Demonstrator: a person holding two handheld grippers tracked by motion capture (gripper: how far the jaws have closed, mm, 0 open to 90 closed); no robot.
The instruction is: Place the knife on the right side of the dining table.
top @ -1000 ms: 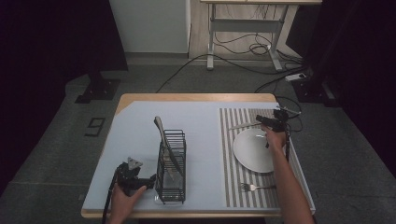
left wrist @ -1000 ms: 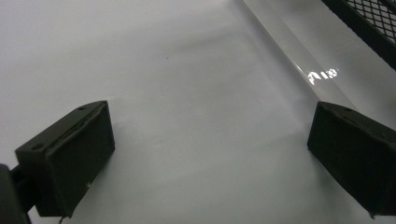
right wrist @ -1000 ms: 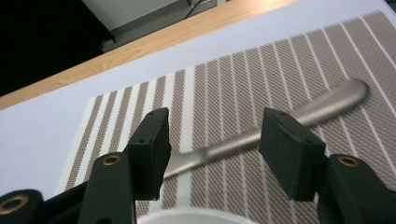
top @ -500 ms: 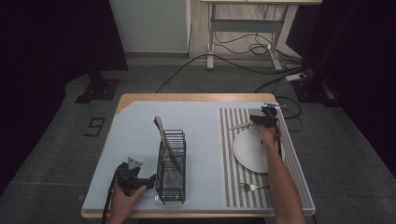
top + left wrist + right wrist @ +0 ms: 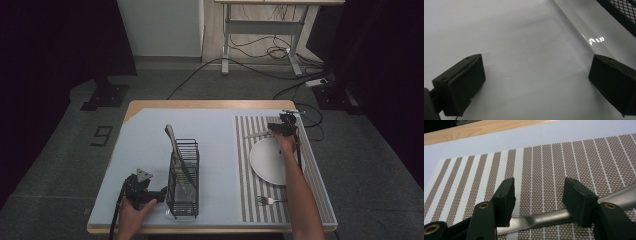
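Observation:
A silver metal utensil (image 5: 544, 218) lies across the brown striped placemat (image 5: 536, 165). My right gripper (image 5: 539, 195) is open and low over it, one jaw on each side of its handle. From above, that gripper (image 5: 280, 127) sits at the placemat's far end, behind the white plate (image 5: 270, 160), and the utensil (image 5: 255, 134) pokes out to its left. My left gripper (image 5: 142, 187) rests open near the front left, beside the black wire rack (image 5: 182, 175). Its jaws (image 5: 536, 82) stand wide apart over bare pale mat.
A long utensil (image 5: 176, 150) leans in the rack, which stands on a clear tray (image 5: 579, 27). A fork (image 5: 270, 201) lies on the placemat in front of the plate. The pale blue mat (image 5: 215, 150) covers the wooden table between rack and placemat.
My right gripper has moved a little left along the placemat's far end, settling over the utensil's handle. The left gripper has stayed put.

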